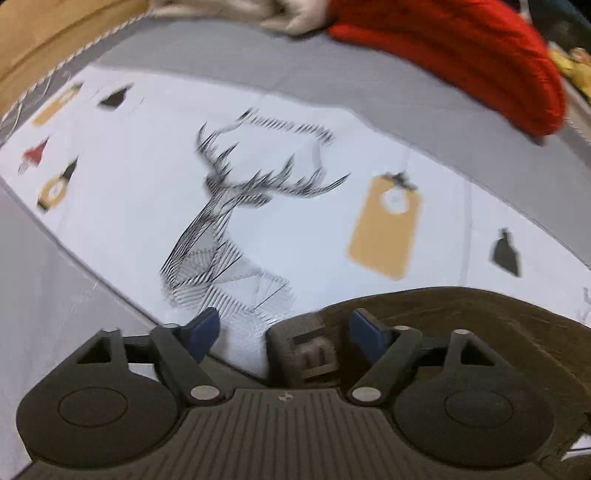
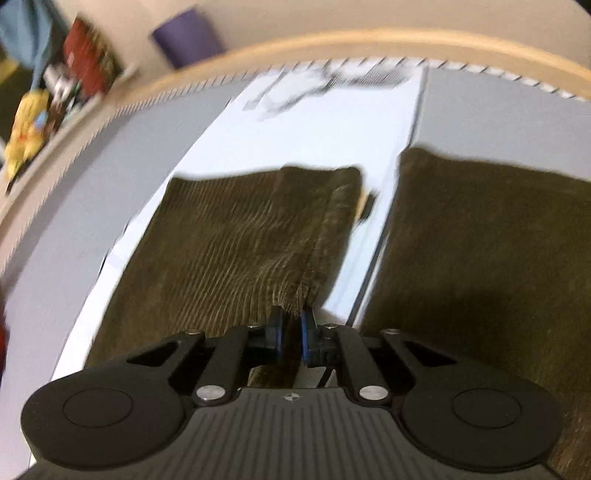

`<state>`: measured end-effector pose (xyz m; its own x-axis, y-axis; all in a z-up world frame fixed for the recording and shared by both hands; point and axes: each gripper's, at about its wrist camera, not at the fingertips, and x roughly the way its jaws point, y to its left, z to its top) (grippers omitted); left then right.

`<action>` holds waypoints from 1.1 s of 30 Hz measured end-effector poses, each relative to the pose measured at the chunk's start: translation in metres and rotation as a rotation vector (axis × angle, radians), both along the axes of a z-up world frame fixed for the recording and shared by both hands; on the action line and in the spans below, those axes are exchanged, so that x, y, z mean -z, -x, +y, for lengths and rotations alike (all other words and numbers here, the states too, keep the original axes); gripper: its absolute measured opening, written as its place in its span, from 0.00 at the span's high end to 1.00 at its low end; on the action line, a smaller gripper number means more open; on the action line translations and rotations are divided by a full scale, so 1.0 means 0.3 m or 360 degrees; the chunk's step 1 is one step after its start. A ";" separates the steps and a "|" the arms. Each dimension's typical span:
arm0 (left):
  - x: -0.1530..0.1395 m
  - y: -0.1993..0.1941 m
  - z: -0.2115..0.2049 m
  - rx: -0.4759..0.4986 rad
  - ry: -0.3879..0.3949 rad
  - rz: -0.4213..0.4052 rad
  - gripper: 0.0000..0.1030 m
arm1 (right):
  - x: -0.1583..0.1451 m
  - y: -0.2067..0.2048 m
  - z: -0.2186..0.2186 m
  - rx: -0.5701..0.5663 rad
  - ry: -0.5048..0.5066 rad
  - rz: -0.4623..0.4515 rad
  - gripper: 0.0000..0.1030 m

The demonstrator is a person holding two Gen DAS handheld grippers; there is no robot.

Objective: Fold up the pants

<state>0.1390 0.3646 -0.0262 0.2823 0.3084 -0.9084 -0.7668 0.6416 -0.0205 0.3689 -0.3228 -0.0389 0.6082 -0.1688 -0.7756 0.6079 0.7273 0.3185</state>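
Note:
The pants are dark olive-brown corduroy. In the right wrist view two legs lie flat on the cloth: one leg (image 2: pixel 236 236) ahead of me, the other (image 2: pixel 487 251) to the right, with a gap between. My right gripper (image 2: pixel 291 325) is shut on the inner edge of the left-hand leg, lifting a ridge of cloth. In the left wrist view my left gripper (image 1: pixel 284 332) is open; the waist end of the pants (image 1: pixel 461 317) with a grey tab (image 1: pixel 310 354) lies between and right of the fingers.
A grey and white cloth with a printed deer (image 1: pixel 229 221) and tan tags (image 1: pixel 388 229) covers the table. A red knit garment (image 1: pixel 461 55) and a beige cloth (image 1: pixel 288 14) lie at the far side. The wooden table rim (image 2: pixel 332 40) curves ahead; a shelf with clutter (image 2: pixel 55 99) stands left.

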 end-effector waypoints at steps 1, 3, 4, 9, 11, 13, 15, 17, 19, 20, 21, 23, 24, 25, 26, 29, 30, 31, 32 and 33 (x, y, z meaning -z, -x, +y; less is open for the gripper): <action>0.023 0.002 0.010 0.0002 0.0039 0.0020 0.17 | 0.001 -0.001 -0.006 0.0013 0.0000 0.0005 0.90; 0.071 -0.002 0.009 0.0021 0.0122 0.0051 0.17 | 0.021 -0.017 -0.002 0.0014 -0.0047 0.0083 0.81; 0.089 -0.003 0.005 0.0029 0.0159 0.0051 0.17 | 0.024 -0.020 0.002 0.0031 -0.0044 0.0145 0.78; 0.108 -0.009 -0.024 0.0058 0.0184 0.0015 0.32 | -0.057 0.022 0.118 0.0065 0.0235 0.0182 0.70; 0.100 -0.020 -0.044 0.0111 0.0164 0.0007 0.50 | -0.105 0.056 0.210 -0.0027 0.0277 0.0080 0.70; 0.087 -0.037 -0.070 0.0205 0.0066 0.0029 0.61 | -0.142 0.105 0.341 -0.0223 0.0302 -0.0022 0.70; 0.052 -0.048 -0.089 0.0259 -0.0083 0.0010 0.63 | -0.158 0.165 0.507 -0.0537 0.0255 -0.0108 0.70; 0.006 -0.045 -0.091 0.0232 -0.0245 -0.0023 0.64 | -0.148 0.225 0.671 -0.0975 0.0196 -0.0129 0.71; -0.014 -0.040 -0.075 0.0162 -0.0320 -0.0029 0.63 | -0.123 0.304 0.844 -0.1475 0.0078 -0.0092 0.70; -0.016 -0.038 -0.067 0.0135 -0.0331 -0.0021 0.62 | -0.110 0.343 0.917 -0.1709 0.0035 -0.0062 0.70; -0.015 -0.036 -0.061 0.0108 -0.0323 -0.0013 0.59 | -0.094 0.390 0.986 -0.1944 0.0023 -0.0026 0.70; -0.010 -0.044 -0.062 0.0059 -0.0324 0.0028 0.43 | -0.063 0.483 1.082 -0.2267 0.0076 0.0030 0.65; -0.018 -0.050 -0.085 0.0049 -0.0396 0.0078 0.33 | -0.044 0.519 1.113 -0.2382 0.0119 0.0070 0.62; -0.032 -0.057 -0.108 0.0062 -0.0465 0.0092 0.28 | -0.025 0.547 1.133 -0.2432 0.0199 0.0098 0.60; -0.052 -0.066 -0.142 0.0107 -0.0529 0.0075 0.27 | -0.014 0.566 1.148 -0.2440 0.0268 0.0116 0.57; -0.095 -0.089 -0.231 0.0262 -0.0545 -0.0056 0.26 | 0.017 0.580 1.163 -0.2476 0.0332 0.0155 0.57; -0.102 -0.095 -0.260 0.0339 -0.0485 -0.0142 0.27 | 0.014 0.580 1.176 -0.2480 0.0342 0.0155 0.59; -0.100 -0.101 -0.283 0.0425 -0.0409 -0.0219 0.27 | 0.017 0.584 1.182 -0.2491 0.0351 0.0168 0.63; -0.096 -0.113 -0.313 0.0523 -0.0323 -0.0271 0.28 | 0.023 0.593 1.185 -0.2512 0.0356 0.0182 0.73; -0.085 -0.127 -0.345 0.0632 -0.0219 -0.0306 0.28 | 0.037 0.610 1.193 -0.2550 0.0358 0.0208 0.73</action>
